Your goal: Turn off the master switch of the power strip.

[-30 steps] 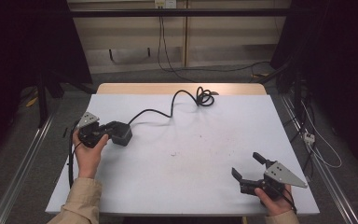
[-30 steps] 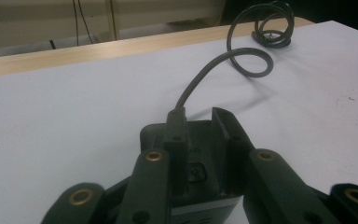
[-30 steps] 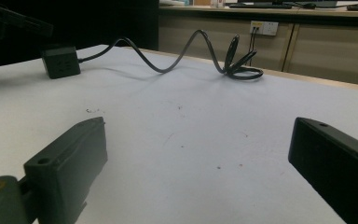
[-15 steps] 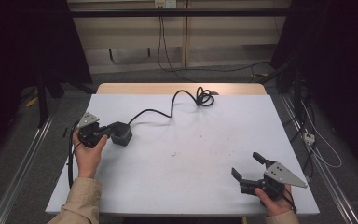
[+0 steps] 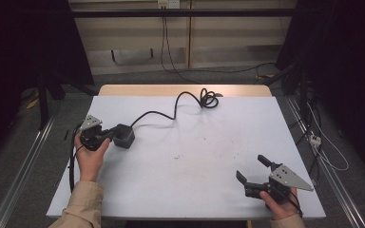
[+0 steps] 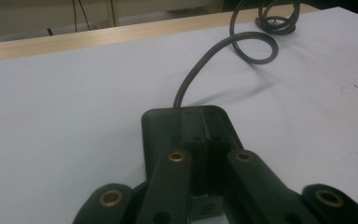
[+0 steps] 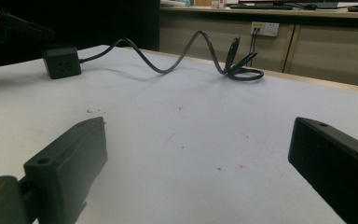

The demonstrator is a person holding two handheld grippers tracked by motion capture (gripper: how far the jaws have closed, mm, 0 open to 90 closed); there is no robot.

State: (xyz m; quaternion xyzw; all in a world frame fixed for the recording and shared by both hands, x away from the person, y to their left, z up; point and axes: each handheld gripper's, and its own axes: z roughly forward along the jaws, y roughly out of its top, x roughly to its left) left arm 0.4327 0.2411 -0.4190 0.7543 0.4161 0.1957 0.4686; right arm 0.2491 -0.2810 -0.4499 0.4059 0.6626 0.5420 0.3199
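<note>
In the high view, the left gripper (image 5: 108,136) lies low at the left side of the white table (image 5: 195,190), its jaws drawn together with their tips against a black power block (image 5: 123,136); the jaws have just been closing, and from above it is hard to tell whether any part of the block sits between them. A black cable (image 5: 164,114) runs from the block toward the far edge and ends in a loose coil (image 5: 209,99) near the wooden strip there. The right gripper (image 5: 256,171) rests at the near right corner, well apart from the block, its jaws spread with bare table between them. In the left gripper view, the two jaws stand pressed close side by side, with a narrow seam between them, lying over the top of the power block (image 6: 158,128), whose cable (image 6: 200,70) leaves its far end and curls away to the coil (image 6: 272,18). In the right gripper view, the jaws stand wide at either side of the frame, the table (image 7: 205,140) stretching between them; far off at the upper left sits the power block (image 7: 61,61), with the left gripper (image 7: 28,31) touching its top, and the cable (image 7: 168,60) arcs rightward to the coil (image 7: 242,63).
</note>
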